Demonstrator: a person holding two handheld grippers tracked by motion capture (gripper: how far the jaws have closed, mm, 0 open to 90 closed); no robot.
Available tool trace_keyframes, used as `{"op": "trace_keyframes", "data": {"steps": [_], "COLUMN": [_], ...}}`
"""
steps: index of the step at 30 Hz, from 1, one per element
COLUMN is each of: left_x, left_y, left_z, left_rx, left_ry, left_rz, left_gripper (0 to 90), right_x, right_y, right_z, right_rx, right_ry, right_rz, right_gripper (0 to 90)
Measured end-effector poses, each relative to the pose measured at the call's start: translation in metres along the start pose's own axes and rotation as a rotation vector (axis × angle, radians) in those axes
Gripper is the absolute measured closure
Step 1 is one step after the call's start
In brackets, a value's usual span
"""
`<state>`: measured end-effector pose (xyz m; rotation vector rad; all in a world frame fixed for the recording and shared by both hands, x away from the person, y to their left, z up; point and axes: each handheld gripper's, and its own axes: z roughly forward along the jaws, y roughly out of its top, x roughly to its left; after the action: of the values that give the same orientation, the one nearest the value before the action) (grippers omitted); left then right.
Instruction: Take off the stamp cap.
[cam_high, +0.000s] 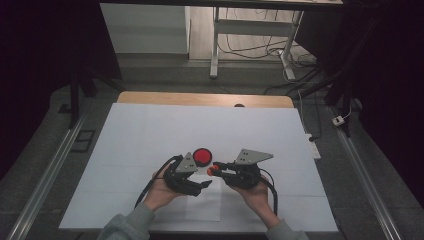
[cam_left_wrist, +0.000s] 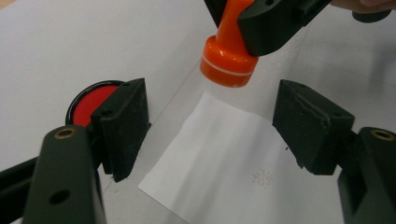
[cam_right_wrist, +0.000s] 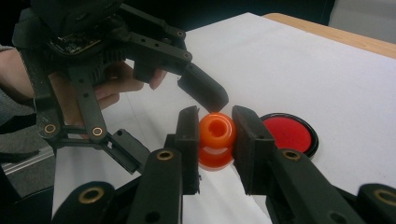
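My right gripper (cam_high: 216, 167) (cam_right_wrist: 216, 126) is shut on an orange stamp (cam_high: 212, 170) (cam_right_wrist: 216, 133), pinching its handle and holding it off the table. From the left gripper view the stamp (cam_left_wrist: 229, 58) hangs base down over the far corner of a small white paper sheet (cam_left_wrist: 229, 163). That sheet bears a faint printed mark (cam_left_wrist: 263, 177). My left gripper (cam_high: 206, 184) (cam_left_wrist: 217, 123) stands open above the sheet (cam_high: 204, 202) with nothing between its jaws. A round red ink pad (cam_high: 202, 156) (cam_left_wrist: 93, 100) (cam_right_wrist: 287, 133) lies just beyond both grippers.
A white cover (cam_high: 150, 135) lies over the table, and its wooden far edge (cam_high: 200, 98) shows. Beyond stand desk legs (cam_high: 215, 45) and floor cables (cam_high: 300, 65). Metal rails (cam_high: 50, 165) run along both sides.
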<state>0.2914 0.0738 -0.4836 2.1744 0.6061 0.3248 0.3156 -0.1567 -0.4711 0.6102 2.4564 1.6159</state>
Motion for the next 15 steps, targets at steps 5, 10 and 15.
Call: {"op": "trace_keyframes", "data": {"steps": [5, 10, 15], "left_x": [-0.0022, -0.0038, -0.0043], "left_y": [0.0024, 0.0048, 0.0061], "left_z": [0.0023, 0.0048, 0.0057], "left_rx": [-0.001, -0.006, -0.014], "left_ry": [0.0, 0.008, 0.016], "left_rz": [0.015, 0.025, 0.03], "left_gripper": [29.3, 32.3, 36.9], "right_x": [0.0011, 0.001, 0.0007], "right_y": [-0.0001, 0.0001, 0.0007], "right_z": [0.0012, 0.0015, 0.0018], "right_rx": [-0.005, -0.008, -0.008], "right_ry": [0.001, 0.004, 0.009], "right_rz": [0.002, 0.006, 0.006], "right_gripper": [72.9, 72.9, 72.9]}}
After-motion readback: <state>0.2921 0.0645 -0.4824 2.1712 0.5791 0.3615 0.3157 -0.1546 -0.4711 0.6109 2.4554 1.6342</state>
